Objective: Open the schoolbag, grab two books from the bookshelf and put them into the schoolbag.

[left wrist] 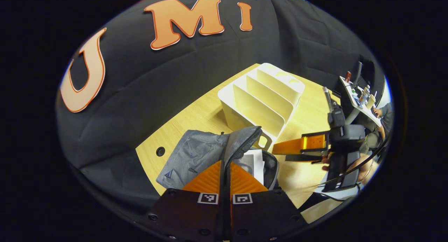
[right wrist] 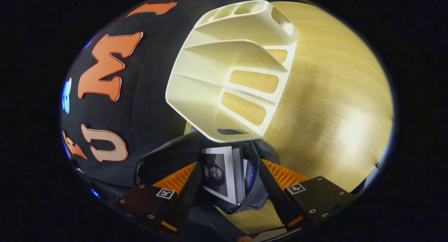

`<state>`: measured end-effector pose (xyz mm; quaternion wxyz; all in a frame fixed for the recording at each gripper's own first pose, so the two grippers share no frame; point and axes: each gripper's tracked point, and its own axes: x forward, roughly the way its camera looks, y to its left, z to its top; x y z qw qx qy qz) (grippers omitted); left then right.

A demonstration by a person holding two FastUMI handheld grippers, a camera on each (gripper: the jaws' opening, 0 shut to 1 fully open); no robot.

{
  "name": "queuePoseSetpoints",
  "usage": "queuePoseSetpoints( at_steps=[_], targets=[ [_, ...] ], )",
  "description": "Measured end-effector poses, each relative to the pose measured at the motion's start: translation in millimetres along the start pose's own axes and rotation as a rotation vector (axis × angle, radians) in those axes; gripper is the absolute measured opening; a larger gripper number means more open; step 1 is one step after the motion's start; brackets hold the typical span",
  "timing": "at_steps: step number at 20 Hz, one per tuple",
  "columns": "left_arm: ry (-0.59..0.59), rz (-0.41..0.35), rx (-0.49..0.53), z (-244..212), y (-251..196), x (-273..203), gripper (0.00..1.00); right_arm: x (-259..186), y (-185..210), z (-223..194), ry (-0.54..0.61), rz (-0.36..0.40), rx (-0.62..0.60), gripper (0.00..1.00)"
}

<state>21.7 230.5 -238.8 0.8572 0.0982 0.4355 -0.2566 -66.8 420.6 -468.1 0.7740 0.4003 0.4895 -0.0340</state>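
While the left gripper pinched the flap of the grey schoolbag on the table, books stood upright in its open mouth. The right gripper view looked down into it; the right gripper, fingers spread, hovered above. Beyond stood the bookshelf.

Schoolbag, books and bookshelf on the wooden table.
Schoolbag: grey fabric, zip undone, mouth gaping, lying on the table just in front of the bookshelf. Books: white-edged, one with a dark printed cover, standing inside the open schoolbag. Bookshelf: cream, slanted dividers forming several slots, cut-out openings in its base, slots bare.
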Motion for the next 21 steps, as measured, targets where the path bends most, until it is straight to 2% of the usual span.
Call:
queuePoseSetpoints(
  at_steps=[2, 4, 5, 6, 11, 14, 15, 19, 21],
  targets=[
    [0.007, 0.031, -0.019, -2, -7, 1, 0.03, -16, -14, 23, 0.01, -0.032, -0.058, 0.98],
    [0.023, 0.053, -0.03, -7, -19, 4, 0.11, -31, -26, 46, 0.025, -0.06, -0.092, 0.98],
    [0.033, 0.063, -0.05, -9, -27, 5, 0.27, -39, -28, 56, 0.035, -0.061, -0.099, 0.98],
    [0.033, 0.07, -0.077, -10, -36, 7, 0.25, -46, -29, 64, 0.05, -0.06, -0.11, 0.98],
    [-0.024, 0.091, -0.236, 7, -90, 12, 0.96, -76, -32, 98, 0.131, -0.061, -0.277, 0.98],
    [-0.107, 0.226, -0.297, 29, -94, 11, 0.96, -97, -27, 141, 0.075, -0.055, -0.382, 0.98],
    [-0.132, 0.247, -0.3, 37, -96, 12, 0.97, -104, -22, 160, 0.034, -0.055, -0.429, 0.98],
    [-0.22, 0.324, -0.357, 70, -114, 9, 0.97, -149, 13, 217, -0.148, -0.062, -0.715, 0.98],
    [-0.316, 0.424, -0.376, 98, -105, -6, 0.96, -177, 45, 239, -0.275, -0.025, -0.862, 0.98]
  ],
)
